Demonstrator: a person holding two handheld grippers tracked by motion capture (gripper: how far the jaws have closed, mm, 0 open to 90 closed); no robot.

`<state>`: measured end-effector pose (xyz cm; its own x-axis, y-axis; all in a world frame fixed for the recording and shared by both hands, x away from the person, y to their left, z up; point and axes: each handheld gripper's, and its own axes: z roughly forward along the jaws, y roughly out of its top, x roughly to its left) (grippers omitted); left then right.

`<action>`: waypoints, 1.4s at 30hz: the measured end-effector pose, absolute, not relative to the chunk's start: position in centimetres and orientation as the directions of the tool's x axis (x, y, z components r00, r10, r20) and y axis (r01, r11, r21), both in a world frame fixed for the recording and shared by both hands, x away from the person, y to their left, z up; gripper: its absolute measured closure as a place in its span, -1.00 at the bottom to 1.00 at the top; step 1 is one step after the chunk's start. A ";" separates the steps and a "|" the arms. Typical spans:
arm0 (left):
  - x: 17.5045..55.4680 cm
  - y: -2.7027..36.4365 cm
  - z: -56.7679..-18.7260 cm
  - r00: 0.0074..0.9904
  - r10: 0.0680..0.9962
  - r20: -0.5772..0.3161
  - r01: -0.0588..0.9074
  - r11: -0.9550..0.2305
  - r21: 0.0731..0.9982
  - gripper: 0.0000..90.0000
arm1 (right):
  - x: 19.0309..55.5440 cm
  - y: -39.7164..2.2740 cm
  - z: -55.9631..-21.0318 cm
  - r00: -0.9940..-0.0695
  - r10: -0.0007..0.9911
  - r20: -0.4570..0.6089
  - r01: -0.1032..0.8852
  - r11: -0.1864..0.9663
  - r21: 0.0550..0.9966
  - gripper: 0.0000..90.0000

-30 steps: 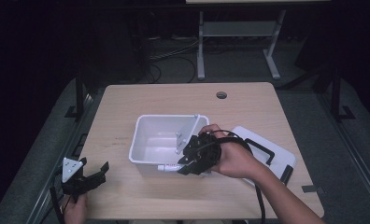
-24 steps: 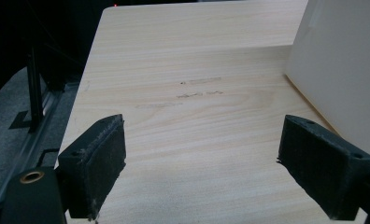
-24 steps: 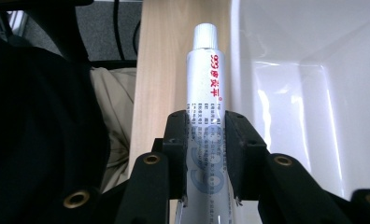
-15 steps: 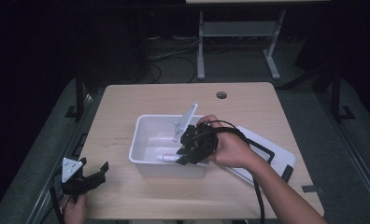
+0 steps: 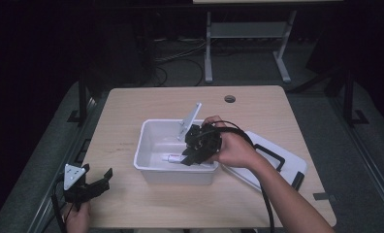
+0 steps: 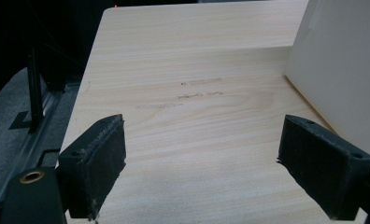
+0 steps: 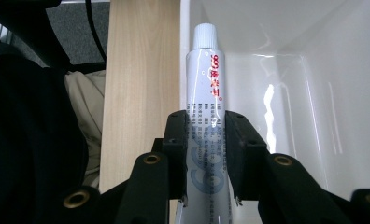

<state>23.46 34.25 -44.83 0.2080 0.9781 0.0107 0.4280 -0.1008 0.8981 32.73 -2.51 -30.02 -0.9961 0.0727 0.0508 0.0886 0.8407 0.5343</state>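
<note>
Tongs on the left (image 5: 95,183) idle wide apart at the counter (image 5: 132,107) edge — nothing between them. Rightward, the right tongs (image 5: 186,156) have swung over the white tub (image 5: 146,145), clamped on the tube (image 7: 205,93) — drop-off looks close. It's white, glossy, red lettering, ribbed cap, now low inside by the near wall.

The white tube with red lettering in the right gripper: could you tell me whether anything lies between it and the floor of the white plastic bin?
Nothing visible does. The right gripper is shut on the white tube with red lettering, low inside the white plastic bin, near its front wall. The bin's floor around the tube looks bare.
</note>
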 end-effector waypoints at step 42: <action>23.4 34.3 -44.8 0.208 0.978 0.011 0.427 -0.101 0.899 -0.69 | 35.4 -1.3 -33.5 -0.987 0.117 0.106 0.154 0.866 0.476 0.58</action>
